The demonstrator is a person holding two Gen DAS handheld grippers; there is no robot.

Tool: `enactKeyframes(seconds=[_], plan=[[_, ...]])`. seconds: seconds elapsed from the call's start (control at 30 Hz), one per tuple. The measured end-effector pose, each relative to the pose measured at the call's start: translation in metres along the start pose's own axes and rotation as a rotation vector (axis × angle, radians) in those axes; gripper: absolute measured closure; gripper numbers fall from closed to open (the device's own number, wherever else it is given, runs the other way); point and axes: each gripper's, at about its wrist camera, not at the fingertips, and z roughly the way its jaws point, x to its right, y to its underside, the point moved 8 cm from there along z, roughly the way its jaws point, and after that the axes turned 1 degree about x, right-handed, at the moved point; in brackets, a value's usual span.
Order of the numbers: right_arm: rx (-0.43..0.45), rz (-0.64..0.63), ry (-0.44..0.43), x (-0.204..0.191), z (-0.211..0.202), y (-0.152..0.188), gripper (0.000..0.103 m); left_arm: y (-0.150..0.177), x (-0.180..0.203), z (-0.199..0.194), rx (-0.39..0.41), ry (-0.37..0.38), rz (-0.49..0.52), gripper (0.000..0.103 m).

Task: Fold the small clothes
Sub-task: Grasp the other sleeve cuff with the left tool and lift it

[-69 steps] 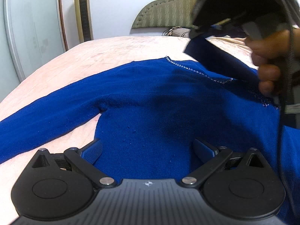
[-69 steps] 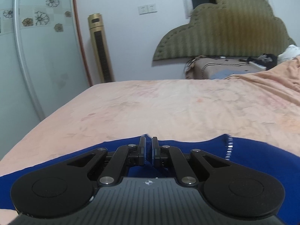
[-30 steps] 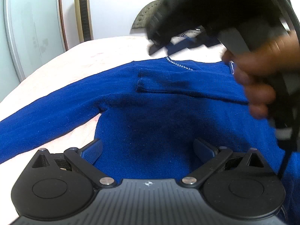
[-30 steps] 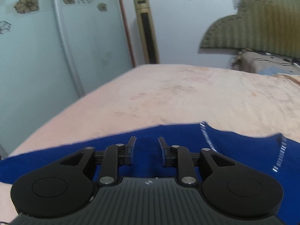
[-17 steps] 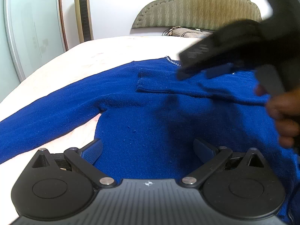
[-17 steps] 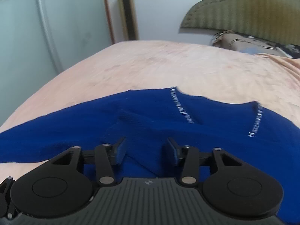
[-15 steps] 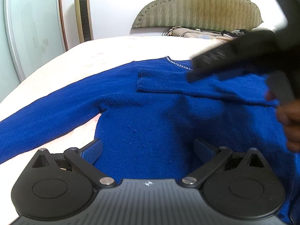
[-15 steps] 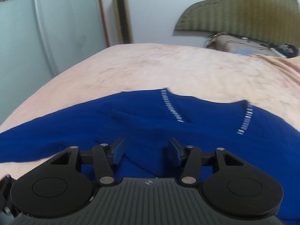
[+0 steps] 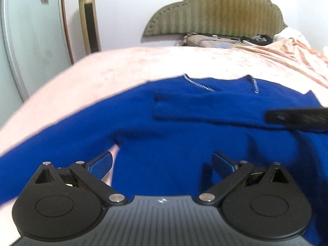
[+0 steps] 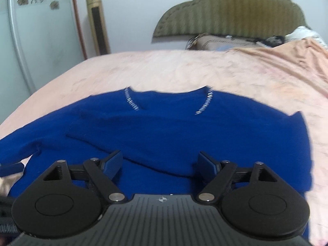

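A blue knitted sweater [image 9: 184, 135] with a sparkly V-neck trim lies flat on the bed. One sleeve [image 9: 196, 110] is folded across its chest [image 10: 155, 131]; the other sleeve [image 9: 51, 143] stretches out to the left. My left gripper [image 9: 162, 164] is open, low over the sweater's lower body, nothing between its fingers. My right gripper [image 10: 161, 163] hovers over the sweater's middle with its jaws still opening and nothing between them. A dark, blurred part of the right gripper [image 9: 297, 119] shows at the right edge of the left wrist view.
The bed has a pink-peach cover [image 10: 184, 71], rumpled at the far right [image 10: 297, 61]. A padded olive headboard [image 9: 215, 14] and pillows [image 9: 205, 39] stand at the far end. A gold tower fan [image 9: 89, 18] and a glass sliding door [image 9: 30, 41] line the left wall.
The right gripper let go of the sleeve, now lying across the chest, opened wide and drew back to the right and lower. The left gripper stayed put.
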Motion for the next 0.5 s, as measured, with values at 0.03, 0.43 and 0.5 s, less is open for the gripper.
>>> enactKeyframes(seconds=[0.03,0.43,0.5], plan=[[0.010,0.009,0.004,0.003,-0.005,0.001,0.018,-0.003,0.001,0.002,0.005,-0.008,0.011,0.000],[0.058,0.071,0.029,0.024,-0.045,0.038,0.010,-0.007,0.042,0.007,0.000,0.076,0.138,0.000],[0.050,0.086,0.051,0.032,-0.042,0.044,0.010,-0.002,0.032,0.002,-0.011,0.079,0.077,0.000]])
